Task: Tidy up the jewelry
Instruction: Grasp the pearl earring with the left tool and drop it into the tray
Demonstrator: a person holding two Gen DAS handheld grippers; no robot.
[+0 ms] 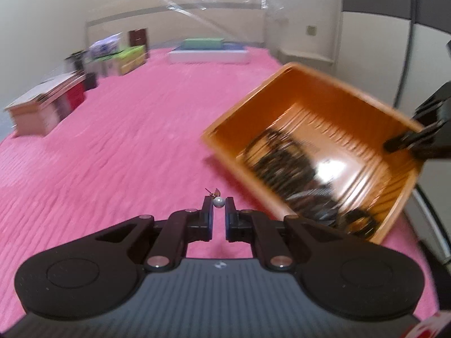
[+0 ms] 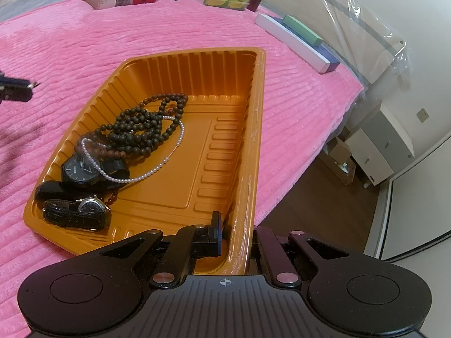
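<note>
While the right hand-held gripper point(image 2: 235, 232) clamps the orange tray's point(image 2: 255, 129) near rim at the bed's point(image 2: 84, 45) right edge, the left hand-held gripper point(image 1: 219, 201) pinches a pearl earring point(image 1: 218, 202) above the blanket, apparently bound for the tray beside the watches point(image 2: 84, 188) and beads point(image 2: 141, 129).

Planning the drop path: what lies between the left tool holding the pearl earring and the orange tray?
Only bare pink blanket shows between the left tool, shut on the pearl earring, and the orange tray in the left wrist view.
</note>
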